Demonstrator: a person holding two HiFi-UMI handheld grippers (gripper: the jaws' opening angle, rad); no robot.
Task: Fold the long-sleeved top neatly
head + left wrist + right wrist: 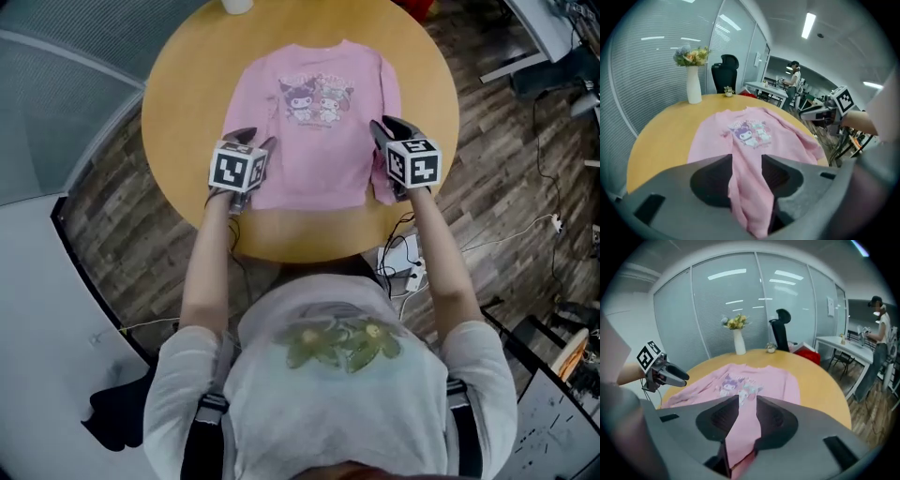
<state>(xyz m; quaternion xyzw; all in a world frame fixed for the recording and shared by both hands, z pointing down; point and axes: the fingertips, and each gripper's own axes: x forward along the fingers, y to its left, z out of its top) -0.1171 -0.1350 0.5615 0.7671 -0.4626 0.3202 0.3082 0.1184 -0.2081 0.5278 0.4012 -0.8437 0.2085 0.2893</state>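
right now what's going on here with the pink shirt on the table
A person holds a gripper in each hand over a pink long-sleeved top, spread flat and print-up on a round wooden table. The left gripper sits at the top's near left corner, the right gripper at its near right corner. Each has pink fabric between its jaws, which stand apart rather than pinched. No fold shows yet.

No legible txt, top (319, 122) print unreadable
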